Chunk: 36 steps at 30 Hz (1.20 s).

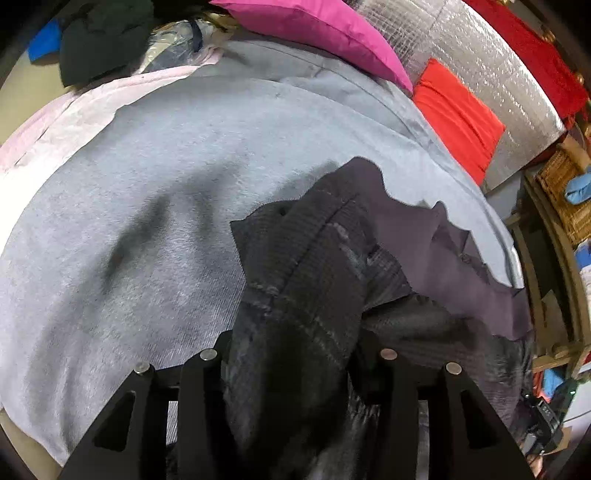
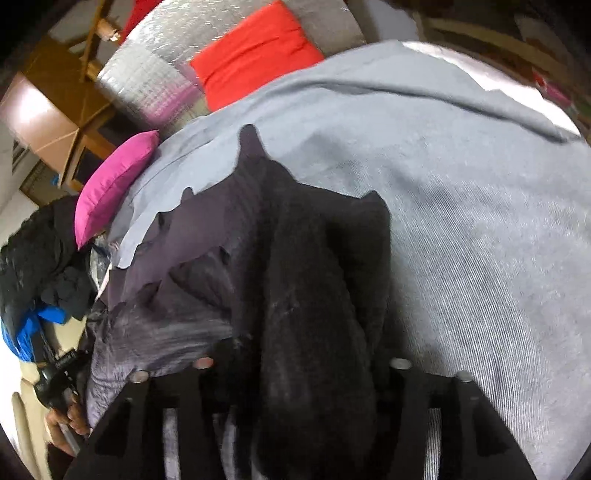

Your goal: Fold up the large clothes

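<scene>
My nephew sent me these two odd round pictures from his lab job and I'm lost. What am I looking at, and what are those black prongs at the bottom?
No robot here: a person holds a two-finger gripper in each hand, each with a fisheye camera looking along its fingers. One picture is from the left gripper, the other from the right gripper; the black prongs are their fingers. Both grippers pinch the same dark garment, bunched over a grey blanket. Behind lie a pink cushion and a red cushion.
</scene>
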### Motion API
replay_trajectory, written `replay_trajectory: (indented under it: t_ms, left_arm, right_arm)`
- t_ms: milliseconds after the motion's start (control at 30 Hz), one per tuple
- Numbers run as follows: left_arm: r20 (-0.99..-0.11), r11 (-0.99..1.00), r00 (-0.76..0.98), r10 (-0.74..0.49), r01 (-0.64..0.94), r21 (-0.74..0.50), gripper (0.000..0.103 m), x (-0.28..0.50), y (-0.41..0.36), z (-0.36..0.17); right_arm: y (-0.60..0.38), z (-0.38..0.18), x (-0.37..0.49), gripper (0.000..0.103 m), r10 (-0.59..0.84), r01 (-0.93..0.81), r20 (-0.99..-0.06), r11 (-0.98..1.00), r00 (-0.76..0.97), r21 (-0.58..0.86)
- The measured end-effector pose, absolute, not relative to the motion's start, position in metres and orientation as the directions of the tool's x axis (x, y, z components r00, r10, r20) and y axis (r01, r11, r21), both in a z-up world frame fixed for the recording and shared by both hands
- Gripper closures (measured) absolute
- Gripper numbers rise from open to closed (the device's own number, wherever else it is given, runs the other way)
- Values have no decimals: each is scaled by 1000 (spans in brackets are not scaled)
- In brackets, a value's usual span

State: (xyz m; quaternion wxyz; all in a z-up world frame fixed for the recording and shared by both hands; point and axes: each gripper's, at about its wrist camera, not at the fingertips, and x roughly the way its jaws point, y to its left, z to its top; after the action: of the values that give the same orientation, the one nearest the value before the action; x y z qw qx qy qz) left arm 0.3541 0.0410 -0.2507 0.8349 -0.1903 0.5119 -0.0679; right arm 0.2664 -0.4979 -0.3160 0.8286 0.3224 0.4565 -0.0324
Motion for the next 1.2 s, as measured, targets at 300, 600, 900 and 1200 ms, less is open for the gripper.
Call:
replay_trajectory:
  t_ms: [300,600,900,1200]
  left_arm:
    - [-692,943,693,-203,-52,-329,34,312,62,-189]
    - [-826,972,548,-130,-96,-217,26,339,44,-229]
    - [-864,956,474,-168,-136,-261,26,354,54,-260]
    - [-847,946,490,-207,-121,-301,26,361,33,-265]
  right_arm:
    - [-515,-289,253,36,251,343,-708,737,660,582]
    - [-531,-296,248,28,301,379,-742,709,599,594]
    - [-596,-287,197,18,454,262,-457,429,765,865]
    - [-558,-283,265,18,267,331,-671,709,691,623]
